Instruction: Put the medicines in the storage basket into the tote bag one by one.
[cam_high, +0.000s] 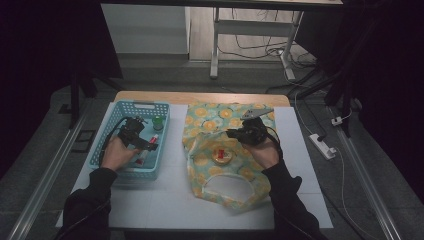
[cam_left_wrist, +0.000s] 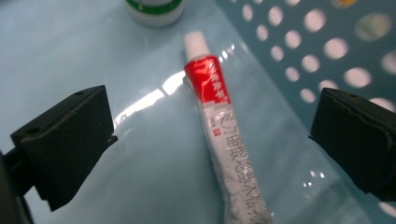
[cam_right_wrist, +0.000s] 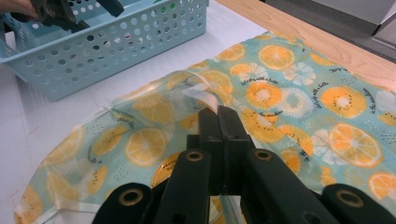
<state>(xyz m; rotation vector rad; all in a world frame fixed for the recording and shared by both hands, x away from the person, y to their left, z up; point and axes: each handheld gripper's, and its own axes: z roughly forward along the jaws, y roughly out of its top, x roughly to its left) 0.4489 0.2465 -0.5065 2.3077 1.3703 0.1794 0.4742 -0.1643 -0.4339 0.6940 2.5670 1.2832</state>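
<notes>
A light blue perforated basket (cam_high: 145, 104) stands at the table's left. My left gripper (cam_high: 148, 145) reaches down into it, open. In the left gripper view its jaws (cam_left_wrist: 212, 116) stand wide apart on either side of a white tube with a red band (cam_left_wrist: 210, 107), which lies flat on the basket floor (cam_left_wrist: 70, 51), untouched. An orange-print bag (cam_high: 210, 120) lies in the middle of the table. My right gripper (cam_high: 234, 134) is shut on the bag's raised translucent edge (cam_right_wrist: 205, 95), jaws (cam_right_wrist: 219, 116) pressed together. A round orange-lidded container (cam_high: 221, 155) rests inside the bag.
A green-lidded white jar (cam_left_wrist: 154, 9) stands in the basket just beyond the tube's cap. The basket (cam_right_wrist: 116, 51) and the left hand's gripper (cam_right_wrist: 60, 11) appear far off in the right gripper view. A white sheet (cam_high: 170, 200) covers the wooden table. A power strip (cam_high: 322, 146) lies on the floor.
</notes>
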